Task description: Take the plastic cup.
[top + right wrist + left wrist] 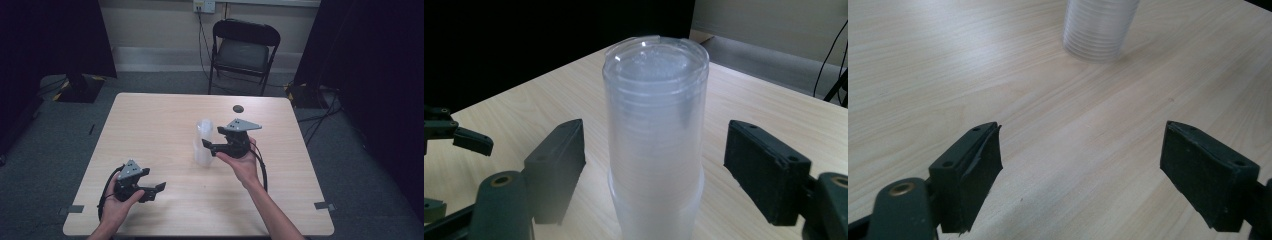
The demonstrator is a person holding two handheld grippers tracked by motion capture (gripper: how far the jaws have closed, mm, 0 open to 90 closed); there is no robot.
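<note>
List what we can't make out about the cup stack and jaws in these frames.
- Cup stack: base cut off by the bottom edge in the right gripper view; top cut off by the upper edge in the left gripper view. Cup count unreadable, walls blur together.
- Dark spot on the table: too small in the high view to identify.
- Right gripper: high view too small to show the gap between jaws and stack.

One stack of cups (203, 142), two grippers, one chair (243, 50).
</note>
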